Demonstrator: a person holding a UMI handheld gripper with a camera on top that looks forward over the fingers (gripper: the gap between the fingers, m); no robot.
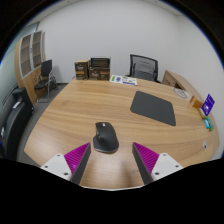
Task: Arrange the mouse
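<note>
Here, the one mouse lies flat on the wooden table, dark and low, its long axis running roughly away from the camera. It sits just ahead of the gripper, a little toward the left finger, and nothing touches it. The fingers stand spread wide apart, released and holding nothing, with the two magenta pads turned inward; that spread looks meant to let them pass on either side of the mouse body, so the approach seems to be the step in hand. Further along the table, beyond the mouse and off to the right, lies one dark mouse mat, flat and bare, well apart from the mouse. It is probably where the mouse belongs, though the task sentence does not say so. At the table's right edge there is a small purple object that I cannot identify. Around the table are office chairs: one black chair at the far side, another near the far left, and a third close by on the left. Against the back wall are low shelves, with a taller shelf unit on the left wall.
</note>
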